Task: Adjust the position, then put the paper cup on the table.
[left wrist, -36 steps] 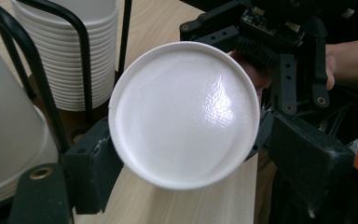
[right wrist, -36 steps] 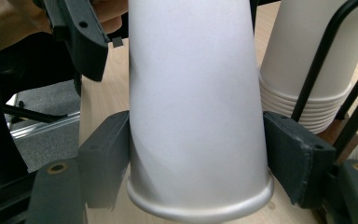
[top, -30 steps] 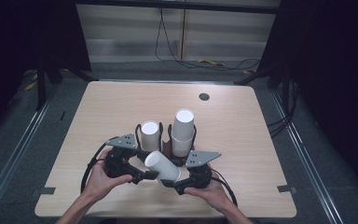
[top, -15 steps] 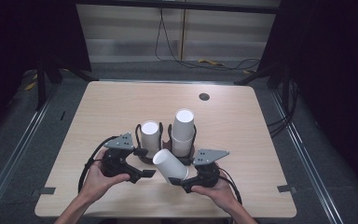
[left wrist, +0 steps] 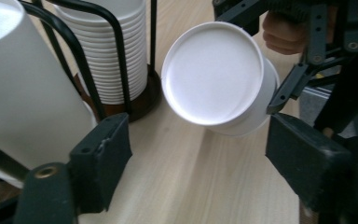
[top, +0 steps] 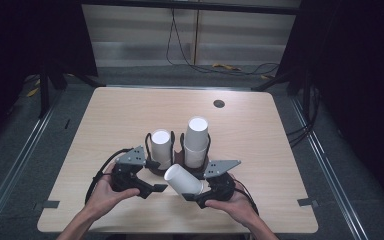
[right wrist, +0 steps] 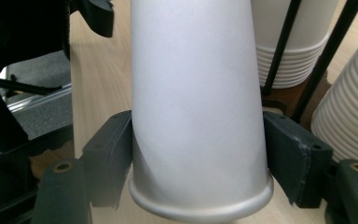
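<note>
Two stacks of white paper cups stand in black wire holders mid-table: the left stack [top: 161, 144] and the taller right stack [top: 196, 139]. My right gripper [top: 195, 190] is shut on a single white cup [top: 182, 179], which lies tilted with its closed base toward the left gripper. In the right gripper view the jaws press both sides of the single cup [right wrist: 196, 93] just above its rolled rim. My left gripper [top: 154, 176] stands open in front of the left stack. The left gripper view shows the held cup's round base [left wrist: 213, 73] beyond the open jaws, not touching them.
The stacks' ribbed rims [left wrist: 114, 60] and a brown holder base [left wrist: 150, 95] sit close behind the held cup. A small dark round grommet [top: 219, 103] marks the table's far side. Cables lie on the floor behind the table [top: 130, 115].
The right gripper has shifted slightly right and toward the person with the single cup still in it. The left gripper has barely moved and stays open.
</note>
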The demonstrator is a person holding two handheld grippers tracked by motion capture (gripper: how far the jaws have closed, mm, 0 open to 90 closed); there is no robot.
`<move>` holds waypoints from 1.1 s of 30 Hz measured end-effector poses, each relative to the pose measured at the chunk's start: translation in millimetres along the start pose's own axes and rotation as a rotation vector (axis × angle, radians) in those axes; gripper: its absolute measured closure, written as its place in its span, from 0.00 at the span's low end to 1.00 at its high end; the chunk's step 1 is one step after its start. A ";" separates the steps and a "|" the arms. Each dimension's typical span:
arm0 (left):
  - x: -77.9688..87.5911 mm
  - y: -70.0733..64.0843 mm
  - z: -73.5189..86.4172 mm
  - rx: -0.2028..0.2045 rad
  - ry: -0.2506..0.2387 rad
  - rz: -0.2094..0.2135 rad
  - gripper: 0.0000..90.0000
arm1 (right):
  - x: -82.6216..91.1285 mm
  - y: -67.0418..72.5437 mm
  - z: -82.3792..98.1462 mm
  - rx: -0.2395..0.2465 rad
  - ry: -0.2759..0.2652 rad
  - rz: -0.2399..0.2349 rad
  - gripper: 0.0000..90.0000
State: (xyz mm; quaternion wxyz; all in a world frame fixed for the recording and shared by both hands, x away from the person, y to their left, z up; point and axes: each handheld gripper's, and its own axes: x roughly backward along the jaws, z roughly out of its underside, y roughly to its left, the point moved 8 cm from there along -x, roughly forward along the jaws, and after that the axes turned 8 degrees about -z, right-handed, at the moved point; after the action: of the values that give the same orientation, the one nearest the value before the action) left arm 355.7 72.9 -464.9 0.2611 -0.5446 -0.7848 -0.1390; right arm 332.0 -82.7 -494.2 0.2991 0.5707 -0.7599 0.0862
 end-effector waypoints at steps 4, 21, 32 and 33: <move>1.8 1.4 0.0 0.002 0.007 0.002 0.22 | 0.0 1.1 0.2 0.003 0.025 -0.011 0.31; -3.7 -2.9 4.9 -0.038 0.058 0.020 0.20 | -3.0 2.4 0.8 0.028 0.155 -0.044 0.32; -5.8 -6.5 2.2 -0.065 0.095 0.043 0.22 | -1.4 3.3 3.5 0.068 0.242 -0.033 0.33; -6.2 -7.6 2.7 -0.063 0.103 0.044 0.22 | -0.3 3.4 1.5 0.078 0.254 -0.031 0.33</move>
State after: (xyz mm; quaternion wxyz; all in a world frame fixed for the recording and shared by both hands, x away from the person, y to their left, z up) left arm 349.6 66.6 -470.1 0.2867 -0.5620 -0.7532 -0.1859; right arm 328.3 -82.0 -494.8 0.3718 0.5781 -0.7030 0.1828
